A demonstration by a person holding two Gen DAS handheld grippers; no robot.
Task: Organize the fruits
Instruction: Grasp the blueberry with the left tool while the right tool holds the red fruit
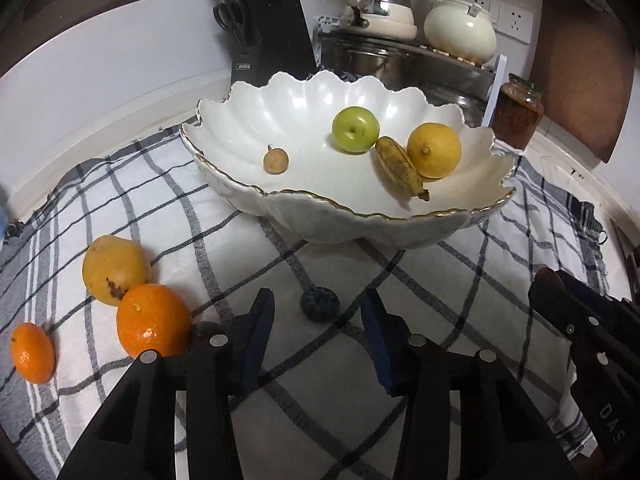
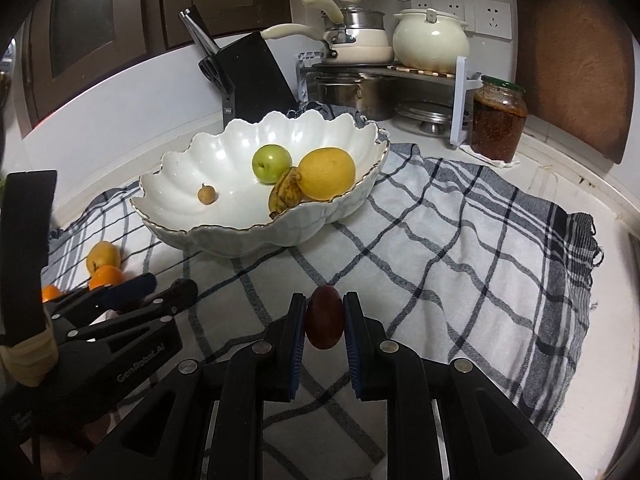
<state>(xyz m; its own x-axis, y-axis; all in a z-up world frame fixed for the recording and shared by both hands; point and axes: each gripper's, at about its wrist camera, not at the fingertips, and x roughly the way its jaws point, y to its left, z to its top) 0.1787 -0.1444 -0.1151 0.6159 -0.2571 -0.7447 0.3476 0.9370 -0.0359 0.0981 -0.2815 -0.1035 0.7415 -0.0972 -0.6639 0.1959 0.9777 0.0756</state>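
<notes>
Kitchen counter, dim and crowded at the back with a knife block (image 2: 256, 76), cream pots and a dark jar (image 2: 498, 118); a checked cloth (image 2: 460, 248) covers the working area, and on it, toward the far left, sits a scalloped white bowl (image 2: 224, 160). Inside the bowl lie a green apple (image 2: 270, 162), a lemon (image 2: 326, 174), a browned banana (image 2: 286, 194) and a small tan fruit (image 2: 207, 194).

On the near side, the right gripper (image 2: 325, 320) has its pads closed against a dark red fruit (image 2: 325, 316), which stands with its long axis upright between them; whether it is lifted clear of the cloth or touching it, I cannot tell. The bowl lies ahead of this gripper and to its left, with bare cloth between, so the carry looks to be forward and leftward, then over the near rim; the open floor of the bowl, left of the banana, seems the safest place to drop it.

The left gripper (image 1: 316, 320) hangs wide open and holds nothing; a small dark fruit (image 1: 320, 304) lies on the cloth between its fingertips, just beyond them. Farther left on the cloth wait a yellow mango (image 1: 114, 274), touching a large orange (image 1: 154, 320), and a smaller orange (image 1: 32, 354) apart near the edge; the left arm is plainly the nearer one for all of these.
</notes>
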